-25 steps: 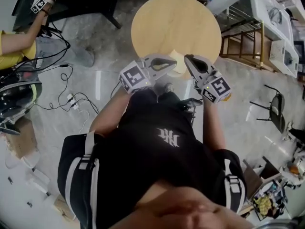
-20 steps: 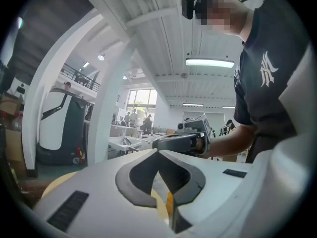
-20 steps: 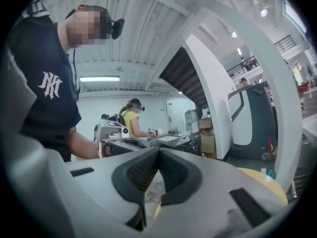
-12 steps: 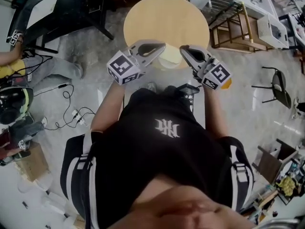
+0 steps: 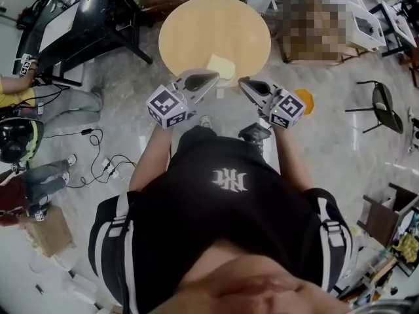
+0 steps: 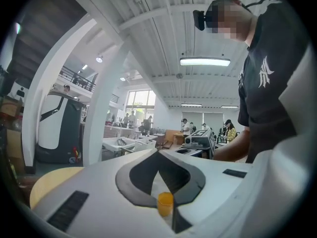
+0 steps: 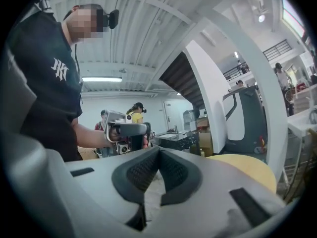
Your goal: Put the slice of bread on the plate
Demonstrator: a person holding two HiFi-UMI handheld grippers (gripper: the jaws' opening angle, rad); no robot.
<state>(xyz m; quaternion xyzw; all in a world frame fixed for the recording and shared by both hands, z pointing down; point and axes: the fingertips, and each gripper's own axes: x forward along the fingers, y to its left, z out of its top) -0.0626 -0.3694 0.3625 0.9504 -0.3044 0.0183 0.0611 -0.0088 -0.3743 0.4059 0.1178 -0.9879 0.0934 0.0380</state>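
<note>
- Left claw [image 5: 213, 76]: the jaws are closed tip to tip with nothing between them. You hold it level, over the floor just short of the bench's near edge.
- Right claw [image 5: 241, 82]: the jaws are closed, the pads meet, and it is empty. It sits beside the left claw, with the two tips angled toward each other.
- Slice of bread [image 5: 221, 66]: a pale, squarish piece lying flat on the bench near its front edge, just beyond both claw tips and apart from them. Calling it the bread is a judgement; it is too small to confirm.
- Plate: you cannot make one out in any view. Whether something lies under the pale piece cannot be told.
- Bench [image 5: 196, 28]: round, with a light wooden top that is bare apart from the pale piece.
- Surroundings: a black desk [image 5: 78, 18] beyond on the left and cables on the floor.
- Progress: judged to be at the start. The bread is not gripped and nothing is placed. Opening a claw, the grasp, the carry and the set-down are all left.
</note>
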